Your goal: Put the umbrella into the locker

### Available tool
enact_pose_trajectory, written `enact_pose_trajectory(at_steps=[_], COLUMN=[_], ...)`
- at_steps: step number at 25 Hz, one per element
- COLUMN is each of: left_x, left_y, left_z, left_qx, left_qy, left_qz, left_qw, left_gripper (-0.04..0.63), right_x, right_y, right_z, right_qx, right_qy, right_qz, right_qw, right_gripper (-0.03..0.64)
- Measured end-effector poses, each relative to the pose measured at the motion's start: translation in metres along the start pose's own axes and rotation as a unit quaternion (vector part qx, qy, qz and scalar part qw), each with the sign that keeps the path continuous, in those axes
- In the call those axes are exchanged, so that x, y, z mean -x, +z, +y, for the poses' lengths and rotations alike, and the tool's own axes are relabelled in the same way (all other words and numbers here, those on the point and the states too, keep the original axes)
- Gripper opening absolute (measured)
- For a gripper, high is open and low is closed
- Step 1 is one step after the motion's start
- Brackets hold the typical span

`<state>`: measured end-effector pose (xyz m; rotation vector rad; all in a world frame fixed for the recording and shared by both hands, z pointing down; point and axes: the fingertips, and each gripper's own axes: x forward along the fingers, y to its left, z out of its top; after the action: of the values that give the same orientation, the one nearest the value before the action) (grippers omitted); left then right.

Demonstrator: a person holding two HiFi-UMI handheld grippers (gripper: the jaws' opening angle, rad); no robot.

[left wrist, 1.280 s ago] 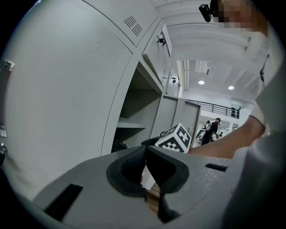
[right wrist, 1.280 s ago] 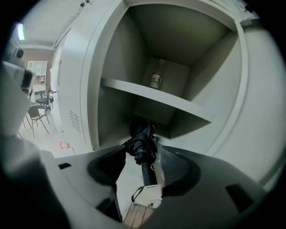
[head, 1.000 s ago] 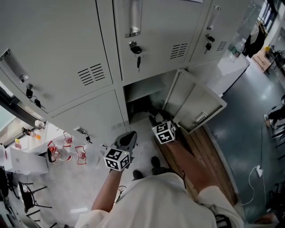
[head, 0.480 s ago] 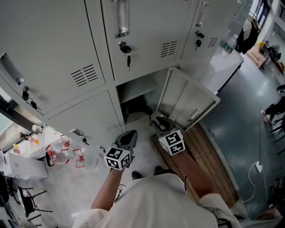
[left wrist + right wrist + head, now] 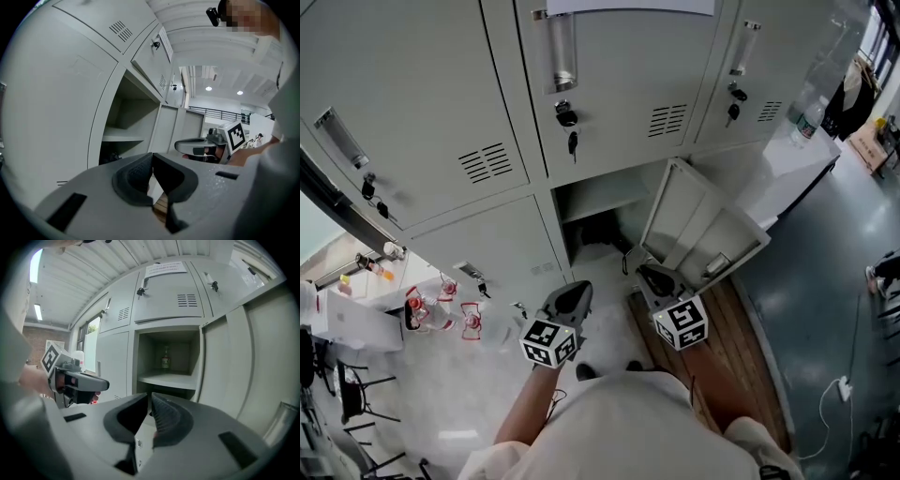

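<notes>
My left gripper is closed on nothing, and my right gripper, jaws just drawn together, is empty too. Beyond them the locker stands with its door open. The umbrella, a dark shape, lies inside on the floor under the shelf.

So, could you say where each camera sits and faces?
Head view: on the head, steeply down at the locker; forearms, left gripper, right gripper show.
Left gripper view: along its shut jaws toward the locker; right gripper shows.
Right gripper view: along its jaws, just closing empty, into the locker; left gripper shows.
Shared: the locker.
</notes>
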<state>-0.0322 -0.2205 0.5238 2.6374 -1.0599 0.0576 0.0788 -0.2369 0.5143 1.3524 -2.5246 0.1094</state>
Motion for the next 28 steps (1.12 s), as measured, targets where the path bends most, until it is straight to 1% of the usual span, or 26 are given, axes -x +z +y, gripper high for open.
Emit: enact_pose_trajectory(at_steps=[4, 7, 11, 16, 28], left_x=[0.002, 0.004, 0.004, 0.000, -0.005], left_y=[0.001, 0.001, 0.007, 0.010, 0.013], left_z=[-0.005, -0.009, -0.014, -0.020, -0.023], left_qx=[-0.005, -0.006, -0.006, -0.003, -0.001], left_qy=[0.012, 0.019, 0.024, 0.027, 0.030], left_qz=[-0.003, -0.001, -0.009, -0.015, -0.019], left_qw=[0.9999, 0.9998, 0.9996, 0.9995, 0.9994], left_gripper=[0.005, 0.005, 0.005, 0.005, 0.005], right_x=[0.015, 0.025, 0.030, 0.032, 0.030], right_y=[0.002, 0.000, 0.006, 0.008, 0.001], right_z=[-0.014, -0.018, -0.021, -0.022, -0.020], right_qx=[-0.025, -0.041, -0.038, -0.044, -0.041], right_qy=[-0.003, 0.003, 0.016, 0.022, 0.031], right_qz=[-0.010, -0.012, -0.023, -0.030, -0.023], right_qw=[1.000, 0.999, 0.999, 0.998, 0.998], right_gripper=[0.011, 0.006, 0.005, 0.005, 0.005])
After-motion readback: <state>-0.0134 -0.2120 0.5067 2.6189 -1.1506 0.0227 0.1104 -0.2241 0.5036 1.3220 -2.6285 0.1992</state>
